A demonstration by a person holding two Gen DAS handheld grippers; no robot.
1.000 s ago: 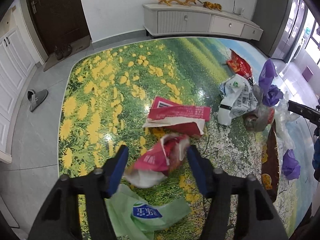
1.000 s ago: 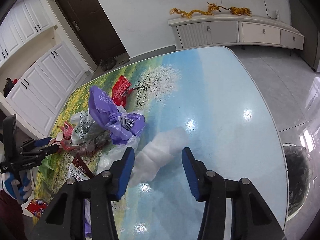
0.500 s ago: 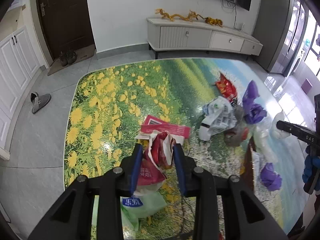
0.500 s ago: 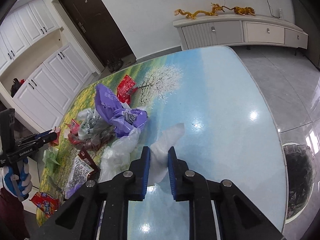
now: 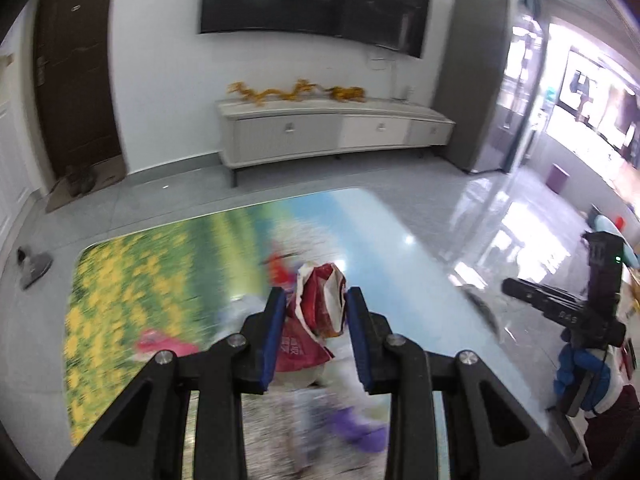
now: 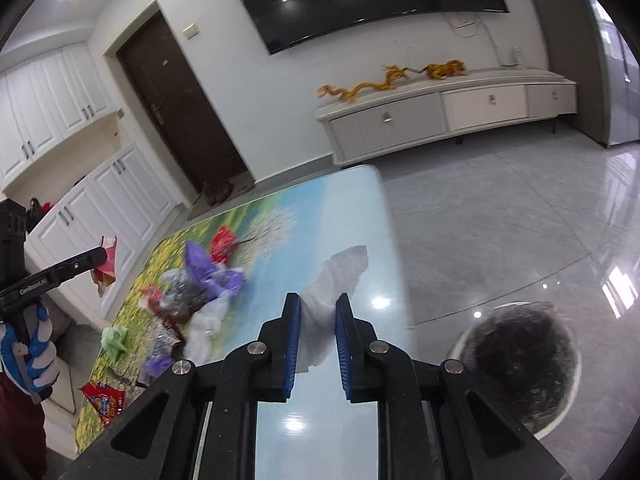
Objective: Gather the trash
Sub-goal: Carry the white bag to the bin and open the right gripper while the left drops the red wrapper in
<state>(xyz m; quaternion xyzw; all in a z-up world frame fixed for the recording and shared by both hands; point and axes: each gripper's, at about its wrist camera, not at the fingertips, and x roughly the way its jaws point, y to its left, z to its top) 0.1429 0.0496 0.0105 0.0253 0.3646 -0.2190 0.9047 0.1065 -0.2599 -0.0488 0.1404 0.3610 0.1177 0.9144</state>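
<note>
- Left gripper [image 5: 316,330]: jaws have just been closing, now clamped on a crumpled red wrapper [image 5: 318,312]. The wrapper sticks up between the blue pads and is lifted clear of the tabletop [image 5: 400,256].
- In the right wrist view the same red wrapper shows beyond the left edge of the tabletop, hanging from the left gripper's tip, with a gloved hand [image 6: 32,354] on the handle.
- Right gripper [image 6: 318,330]: jaws have just been closing, now pinched on a white plastic bag [image 6: 340,276]. The bag's loose end fans out past the fingertips, over the tabletop's right edge.
- Rest of the trash sits on the tabletop, toward its left half as the right wrist view shows it:
  - purple bag [image 6: 210,270] on top of a pile of clear and grey wrappers
  - small red packet [image 6: 222,240] just behind that pile
  - green bag [image 6: 114,338] near the left edge
  - red snack packet [image 6: 104,398] at the near left corner
- Bin [image 6: 520,360] with a dark liner stands on the floor, right of the tabletop's right edge, well apart from the pile.
- Left wrist view is motion-blurred over the tabletop; the pile there is only smears of colour.
- Right gripper also visible at the right edge of the left wrist view, held in a blue glove [image 5: 580,368].
</note>
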